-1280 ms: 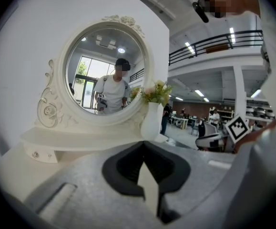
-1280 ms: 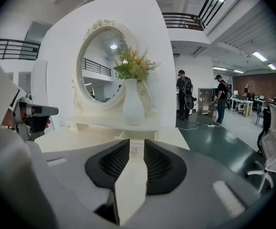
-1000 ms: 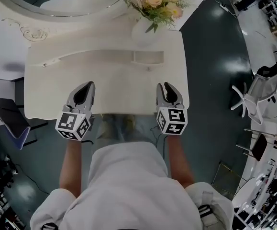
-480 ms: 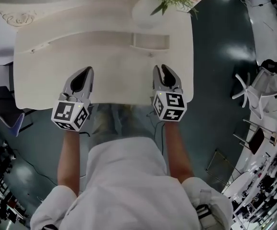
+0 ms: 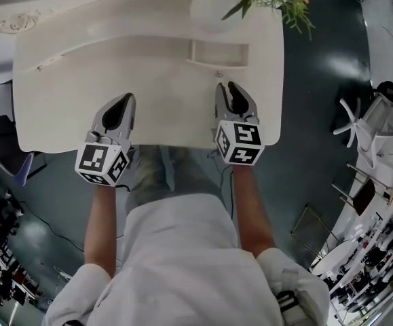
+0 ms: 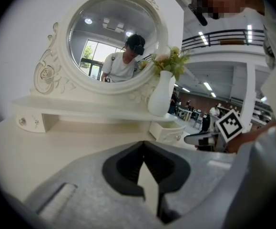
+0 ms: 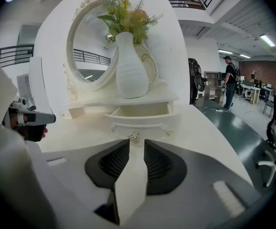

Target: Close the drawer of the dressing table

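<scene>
Hovering low over the white dressing table [image 5: 148, 107], the right gripper [image 7: 136, 149] pointed straight at the open drawer [image 7: 140, 112]. Its fingers [image 7: 116, 163] stood slightly apart, leaving a narrow, even gap with nothing in it. The drawer's small metal knob [image 7: 134, 137] sat just beyond the fingertips, in line with that gap. Whether the tips touched the knob or the drawer front could not be told. The drawer's pale inside was open to view, under the narrow shelf that carried the white vase [image 7: 128, 70] of flowers [image 7: 126, 13].

From the head view, the drawer [image 5: 218, 51] stuck out from the right end of the shelf unit. The right gripper [image 5: 230, 92] lay just in front of it and a little to the right of the knob [image 5: 218, 75]. The left gripper [image 5: 123, 104] rested over the bare tabletop, well to the left of the drawer and level with the right one.

In the left gripper view, the left gripper [image 6: 143, 147] had its fingertips together at the front and held nothing. It faced the oval mirror [image 6: 111, 37], with the open drawer [image 6: 168, 130] off to the right of its fingers and well apart from them. At the shelf's far left end a second small drawer [image 6: 27, 122] stood closed.
</scene>
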Demonstrator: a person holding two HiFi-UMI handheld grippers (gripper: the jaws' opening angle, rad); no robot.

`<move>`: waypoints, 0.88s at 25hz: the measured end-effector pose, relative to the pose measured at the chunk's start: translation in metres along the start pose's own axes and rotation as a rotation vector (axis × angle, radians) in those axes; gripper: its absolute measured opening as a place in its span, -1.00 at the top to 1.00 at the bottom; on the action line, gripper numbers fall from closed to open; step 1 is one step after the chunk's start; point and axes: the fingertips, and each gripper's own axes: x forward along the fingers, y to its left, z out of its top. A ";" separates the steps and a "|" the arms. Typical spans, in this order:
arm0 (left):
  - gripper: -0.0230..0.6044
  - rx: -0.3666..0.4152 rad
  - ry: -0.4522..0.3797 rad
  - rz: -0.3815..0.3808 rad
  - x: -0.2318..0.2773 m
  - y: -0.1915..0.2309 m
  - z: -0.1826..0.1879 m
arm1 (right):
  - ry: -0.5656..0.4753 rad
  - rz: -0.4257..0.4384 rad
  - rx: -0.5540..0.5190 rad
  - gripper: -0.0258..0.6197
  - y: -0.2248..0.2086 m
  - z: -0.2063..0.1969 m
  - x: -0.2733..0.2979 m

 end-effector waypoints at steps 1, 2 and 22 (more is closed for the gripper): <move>0.93 -0.001 0.001 0.001 0.002 0.001 0.000 | 0.001 0.000 0.001 0.67 0.000 0.000 0.003; 0.93 -0.005 0.001 0.002 0.004 0.002 0.000 | 0.001 0.001 0.002 0.67 0.000 0.001 0.006; 0.93 -0.028 0.018 0.001 0.013 0.002 -0.005 | -0.005 -0.034 -0.005 0.64 -0.001 0.012 0.039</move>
